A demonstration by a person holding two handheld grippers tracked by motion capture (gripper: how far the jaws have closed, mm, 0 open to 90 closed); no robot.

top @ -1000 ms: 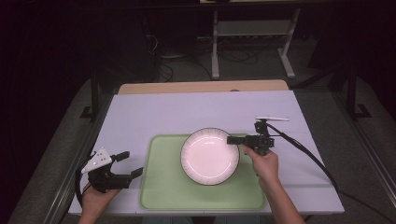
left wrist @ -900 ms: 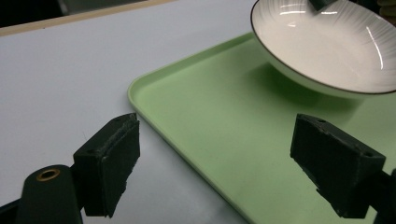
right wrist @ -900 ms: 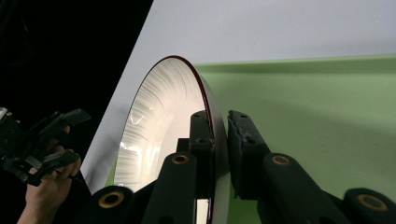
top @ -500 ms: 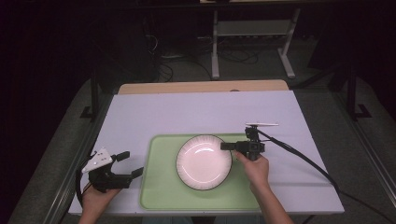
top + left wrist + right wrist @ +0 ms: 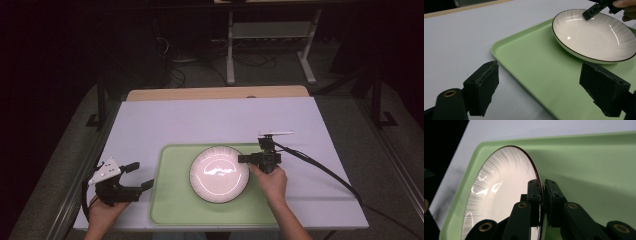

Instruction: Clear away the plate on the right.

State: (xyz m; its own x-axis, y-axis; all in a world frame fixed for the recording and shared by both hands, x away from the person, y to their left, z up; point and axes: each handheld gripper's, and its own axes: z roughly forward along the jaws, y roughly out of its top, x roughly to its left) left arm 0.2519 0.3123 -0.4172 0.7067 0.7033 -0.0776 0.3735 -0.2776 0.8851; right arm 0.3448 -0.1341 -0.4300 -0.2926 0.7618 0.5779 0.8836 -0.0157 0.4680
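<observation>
A white plate (image 5: 219, 174) with a dark rim lies on the light green tray (image 5: 172, 210). My right gripper (image 5: 243, 159) reaches in from the plate's right side. In the right gripper view its jaws pinch the plate's rim (image 5: 539, 185), one pad inside the plate and one outside, over the tray (image 5: 586, 165). My left gripper (image 5: 140, 176) stands open at the tray's left edge with nothing between its fingers. The left gripper view looks between those pads across the tray (image 5: 536, 72) to the plate (image 5: 596, 37) and the right gripper (image 5: 592, 11).
The tray sits at the near middle of a pale table (image 5: 210, 120) with a wooden strip along its far edge. A black cable (image 5: 320, 167) trails right from the right gripper. A metal stand (image 5: 270, 30) is on the dark floor beyond.
The right gripper has carried the plate a little to the left and toward the near edge, further onto the tray. The left gripper has stayed in place.
</observation>
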